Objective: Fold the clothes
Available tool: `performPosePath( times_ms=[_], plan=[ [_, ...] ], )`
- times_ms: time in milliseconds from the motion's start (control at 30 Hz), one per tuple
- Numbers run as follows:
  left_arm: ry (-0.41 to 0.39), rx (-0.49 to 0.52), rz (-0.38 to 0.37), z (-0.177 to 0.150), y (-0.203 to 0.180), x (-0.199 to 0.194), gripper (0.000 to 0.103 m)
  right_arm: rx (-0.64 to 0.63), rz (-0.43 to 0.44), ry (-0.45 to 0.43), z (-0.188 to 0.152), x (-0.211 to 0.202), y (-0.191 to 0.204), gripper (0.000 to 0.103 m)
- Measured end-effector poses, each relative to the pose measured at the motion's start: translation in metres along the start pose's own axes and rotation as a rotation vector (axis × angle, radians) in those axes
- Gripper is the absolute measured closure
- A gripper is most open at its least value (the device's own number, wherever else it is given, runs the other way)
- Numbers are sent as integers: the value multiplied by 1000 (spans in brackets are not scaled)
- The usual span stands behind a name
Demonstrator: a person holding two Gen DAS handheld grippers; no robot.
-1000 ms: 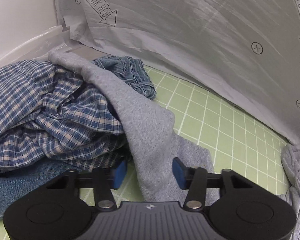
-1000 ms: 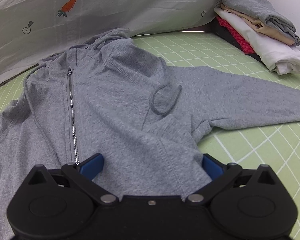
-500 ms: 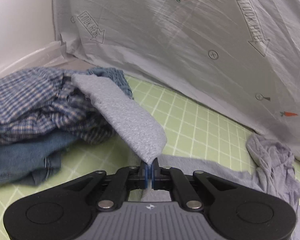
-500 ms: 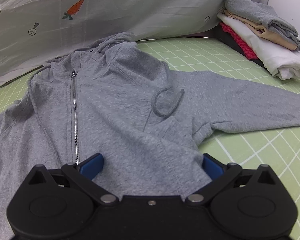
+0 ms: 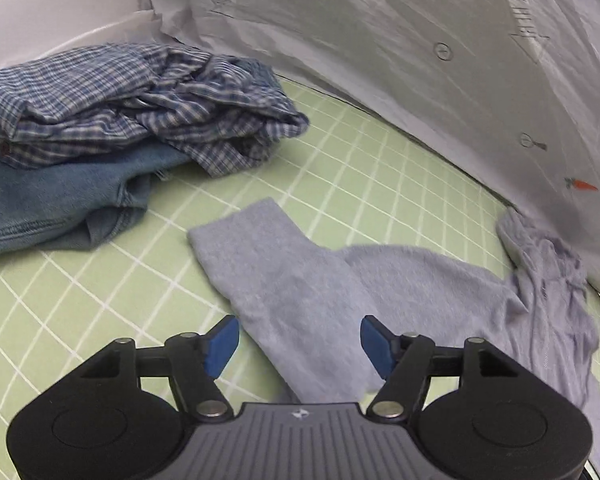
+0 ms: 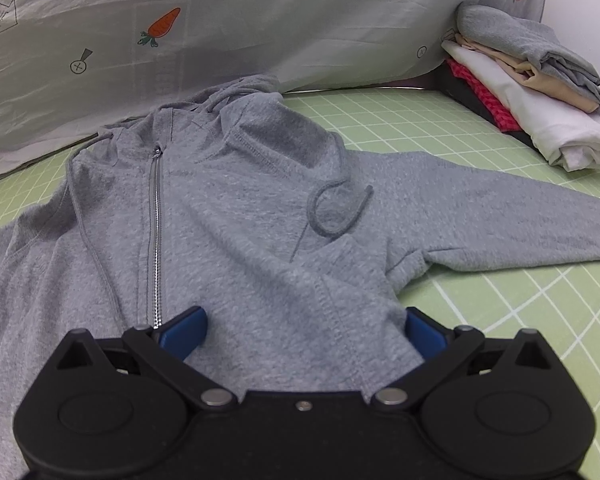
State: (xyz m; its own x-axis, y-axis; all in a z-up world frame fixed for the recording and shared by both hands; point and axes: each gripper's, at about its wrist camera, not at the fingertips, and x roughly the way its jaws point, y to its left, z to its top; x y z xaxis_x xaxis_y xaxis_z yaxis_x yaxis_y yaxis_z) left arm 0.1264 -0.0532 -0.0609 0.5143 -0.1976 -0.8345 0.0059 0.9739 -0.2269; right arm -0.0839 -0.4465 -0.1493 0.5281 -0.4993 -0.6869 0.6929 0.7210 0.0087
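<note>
A grey zip hoodie [image 6: 236,208] lies face up on the green grid mat [image 6: 520,312], with its zipper [image 6: 154,232] shut and its hood toward the back sheet. One sleeve [image 6: 500,220] stretches out to the right. The other sleeve [image 5: 284,276] lies flat on the mat in the left wrist view, cuff pointing away. My left gripper [image 5: 298,344] is open and empty, its blue pads on either side of that sleeve. My right gripper [image 6: 302,330] is open over the hoodie's lower front, holding nothing.
A crumpled blue plaid shirt [image 5: 140,100] lies on blue jeans [image 5: 56,200] at the left of the mat. A stack of folded clothes [image 6: 532,92] sits at the back right. A white printed sheet [image 5: 420,60] walls the back.
My left gripper closed on the sleeve that lay draped over the plaid shirt, pulled it off onto the mat, then opened and let it go. The right gripper stayed open and barely moved.
</note>
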Motion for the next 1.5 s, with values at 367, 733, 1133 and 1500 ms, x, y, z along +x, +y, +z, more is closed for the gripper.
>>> performPosePath(
  times_ms=[367,733,1133,1500],
  plan=[
    [50,-50,37,45,30,65,38,12,-19,5,3,2,2,0],
    [-43,-111,63,13,41,40,100,-76,-25,107,12,-4,13,0],
    [-148,-81,173,-54,66,-73,100,-161,141,103,-31,-76,37,0],
    [-144,48,74,-53,121,-80,100,-66,126,133,-85,-119,100,0]
  ],
)
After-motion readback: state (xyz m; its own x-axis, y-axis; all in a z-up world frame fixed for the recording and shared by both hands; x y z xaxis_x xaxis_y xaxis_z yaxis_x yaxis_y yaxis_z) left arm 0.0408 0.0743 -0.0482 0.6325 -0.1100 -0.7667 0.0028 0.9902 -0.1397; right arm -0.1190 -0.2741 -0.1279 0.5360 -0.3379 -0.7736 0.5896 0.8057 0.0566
